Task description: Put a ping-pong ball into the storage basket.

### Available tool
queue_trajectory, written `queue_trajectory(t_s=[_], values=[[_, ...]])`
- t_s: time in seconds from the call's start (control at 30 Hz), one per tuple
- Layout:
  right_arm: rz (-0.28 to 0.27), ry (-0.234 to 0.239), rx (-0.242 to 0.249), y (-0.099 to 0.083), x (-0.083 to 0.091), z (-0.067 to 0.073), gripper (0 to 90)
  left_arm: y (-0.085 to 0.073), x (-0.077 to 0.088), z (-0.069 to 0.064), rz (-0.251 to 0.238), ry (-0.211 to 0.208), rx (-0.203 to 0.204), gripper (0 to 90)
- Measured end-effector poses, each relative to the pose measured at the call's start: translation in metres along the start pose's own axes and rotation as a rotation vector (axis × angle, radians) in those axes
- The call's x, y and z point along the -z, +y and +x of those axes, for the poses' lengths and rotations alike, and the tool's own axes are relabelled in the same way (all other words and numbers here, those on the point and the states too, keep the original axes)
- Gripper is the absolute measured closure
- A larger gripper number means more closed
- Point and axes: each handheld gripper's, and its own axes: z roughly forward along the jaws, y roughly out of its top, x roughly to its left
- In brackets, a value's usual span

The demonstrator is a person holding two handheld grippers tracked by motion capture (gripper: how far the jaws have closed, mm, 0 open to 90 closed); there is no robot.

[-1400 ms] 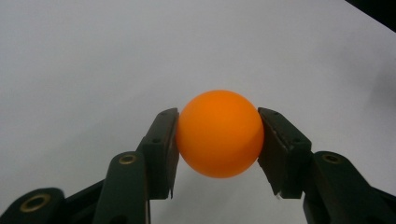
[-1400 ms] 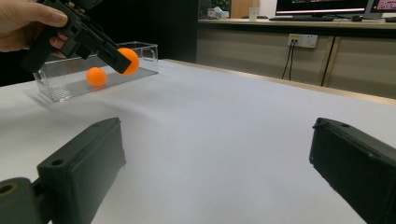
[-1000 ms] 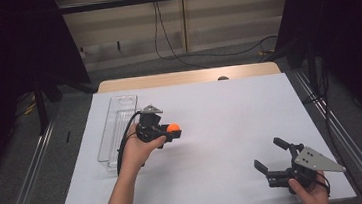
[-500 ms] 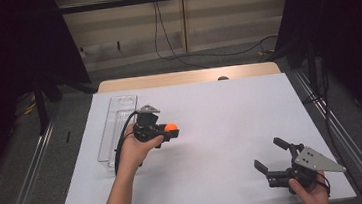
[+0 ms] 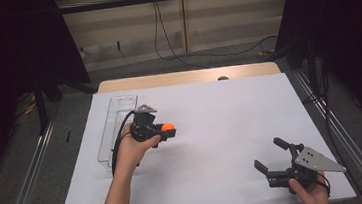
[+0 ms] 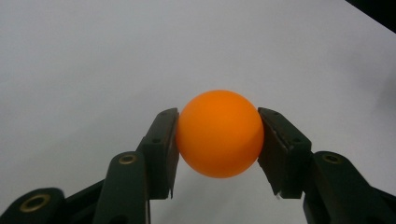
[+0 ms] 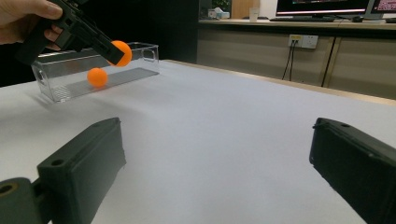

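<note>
My left gripper (image 5: pixel 169 129) is shut on an orange ball (image 5: pixel 169 127) and holds it above the white table, just right of a clear plastic box (image 5: pixel 116 119). In the left gripper view both pads press the ball (image 6: pixel 218 134) at its sides. In the right gripper view that held ball (image 7: pixel 120 52) hangs in front of the clear box (image 7: pixel 65 79), and a second orange ball (image 7: pixel 97 77) lies inside the box. My right gripper (image 5: pixel 268 154) rests near the table's front right edge, open, with nothing between its jaws (image 7: pixel 219 154).
The white table top (image 5: pixel 230 112) stretches between the two grippers. A wooden strip (image 5: pixel 186 77) runs along its far edge. Metal rails (image 5: pixel 29 167) flank the table on both sides. Cables hang on the back wall.
The left hand with the ball has drifted very slightly to the left, toward the box. The right gripper has stayed put.
</note>
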Motion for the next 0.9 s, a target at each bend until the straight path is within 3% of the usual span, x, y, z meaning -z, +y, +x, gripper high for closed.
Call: queue_trajectory(t_s=[0.17,0.9], values=[[0.0,0.001,0.001,0.0,0.0,0.0,2.7,0.0,0.006,0.004,-0.006,0.006,0.004,50.9],[0.002,0.002,0.005,0.0,-0.001,0.0,2.7,-0.007,0.033,0.028,-0.05,0.105,0.048,50.9]])
